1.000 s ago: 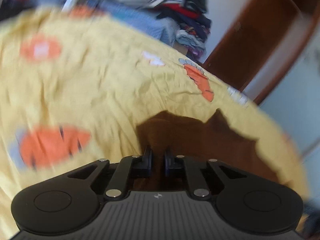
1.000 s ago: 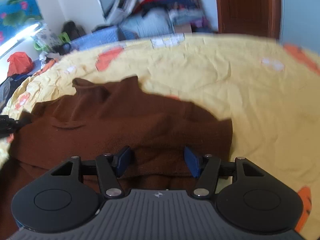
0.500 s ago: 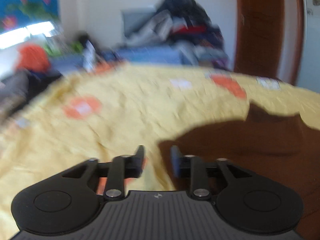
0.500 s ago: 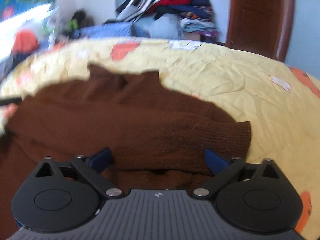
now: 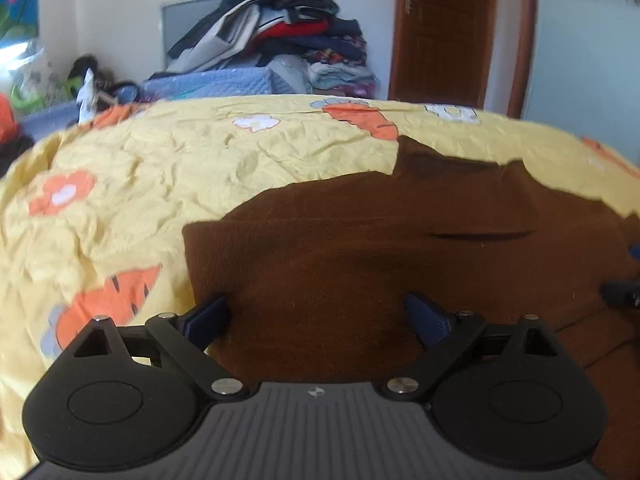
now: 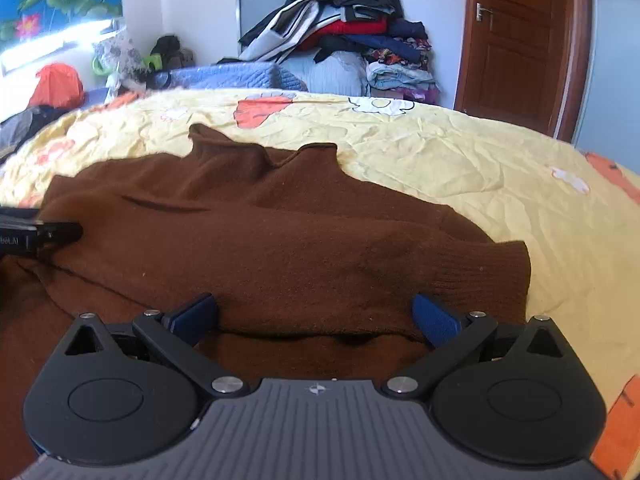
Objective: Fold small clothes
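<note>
A small brown knitted sweater [image 5: 380, 248] lies on the yellow bedsheet [image 5: 160, 176], its high collar pointing away from me and both sleeves folded across the body. My left gripper [image 5: 316, 316] is open wide, low over the sweater's left side. My right gripper [image 6: 316, 316] is open wide over the folded sleeve; the sweater [image 6: 260, 232] and its ribbed cuff [image 6: 492, 276] lie just ahead. The left gripper's tip [image 6: 52, 234] shows at the left edge of the right wrist view.
The yellow sheet [image 6: 460, 168] has orange carrot prints. Behind the bed stand a pile of clothes [image 6: 352, 36], a blue quilted cushion [image 6: 232, 76] and a brown door [image 6: 516, 40]. An orange bag [image 6: 56, 84] lies at far left.
My left gripper was shut on the sweater, then opened wide and swung to face along the bed. My right gripper opened wider. The sleeves now lie folded across the body.
</note>
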`<state>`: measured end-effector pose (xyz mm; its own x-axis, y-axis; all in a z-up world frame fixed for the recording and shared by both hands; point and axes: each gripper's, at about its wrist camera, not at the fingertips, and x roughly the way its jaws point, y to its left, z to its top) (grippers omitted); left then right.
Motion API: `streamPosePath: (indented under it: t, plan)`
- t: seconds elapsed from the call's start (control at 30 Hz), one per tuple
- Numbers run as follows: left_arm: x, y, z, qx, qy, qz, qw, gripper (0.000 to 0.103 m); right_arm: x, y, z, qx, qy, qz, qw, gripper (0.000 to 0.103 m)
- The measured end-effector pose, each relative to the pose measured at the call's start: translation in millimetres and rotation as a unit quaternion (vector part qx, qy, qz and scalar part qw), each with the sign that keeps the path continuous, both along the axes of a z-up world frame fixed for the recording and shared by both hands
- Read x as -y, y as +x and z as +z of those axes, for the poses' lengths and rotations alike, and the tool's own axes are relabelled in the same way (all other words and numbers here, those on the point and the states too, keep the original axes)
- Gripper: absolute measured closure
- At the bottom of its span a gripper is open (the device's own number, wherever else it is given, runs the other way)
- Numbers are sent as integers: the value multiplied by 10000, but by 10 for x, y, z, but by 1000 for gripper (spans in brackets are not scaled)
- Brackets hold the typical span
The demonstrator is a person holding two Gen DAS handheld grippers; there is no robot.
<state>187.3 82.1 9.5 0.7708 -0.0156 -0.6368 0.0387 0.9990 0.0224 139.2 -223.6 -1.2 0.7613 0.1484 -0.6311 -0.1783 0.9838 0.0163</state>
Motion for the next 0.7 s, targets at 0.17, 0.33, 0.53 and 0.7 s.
streamPosePath:
  t: [0.17,0.33,0.53,0.7]
  plan:
    - [-82,-743,244,415,-432,-65,9982,7,282,-456,364,42,799,-275,9964,1]
    - [-235,-1150,110,178,-271,162,9993,7,747,-1074,289,53,961,-789,9922,9]
    - [-366,-927,15,-49,-595,627,9962,32,660,-1017,104,-284,823,-703,9937,38]
    - [-519,-958,7,85,-491,615,9969,83,799,-918,75,-338,1006,-1012,9892,96]
